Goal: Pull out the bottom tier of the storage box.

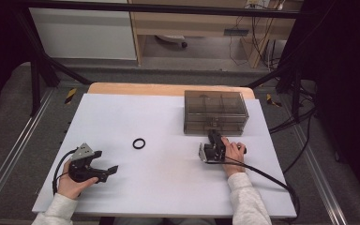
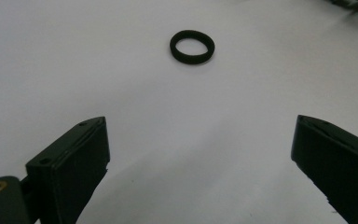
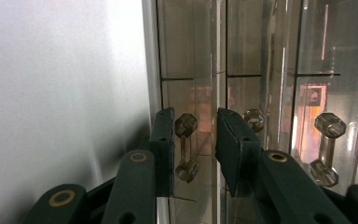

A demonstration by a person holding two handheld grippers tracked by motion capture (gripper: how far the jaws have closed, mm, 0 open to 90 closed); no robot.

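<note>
A: Your right gripper [image 1: 212, 140] is up against the front of the smoky clear drawer box [image 1: 215, 111], turned on its side. In the right gripper view its 2 jaws stand a little apart with a clear drawer handle [image 3: 186, 147] between them.

B: Are the pads pressing on that handle?

A: You cannot tell from here. The handle sits close to 1 pad, and a gap shows toward the other, but contact is not clear.

B: And your left gripper?

A: Your left gripper [image 1: 104, 171] rests low near the front left of the white table top [image 1: 168, 178], jaws spread wide with nothing between them. It points toward the black ring [image 1: 139, 143].

B: Where is the ring?

A: Lying flat on the white surface, well apart from both grippers, roughly between your left hand [image 1: 72, 183] and the drawer box. In the left gripper view it lies ahead of the open jaws, a bit left of centre [image 2: 192, 46].

B: And the box?

A: It stands at the far right of the table top. A second handle [image 3: 327, 149] shows to the right of the one between your jaws.
</note>
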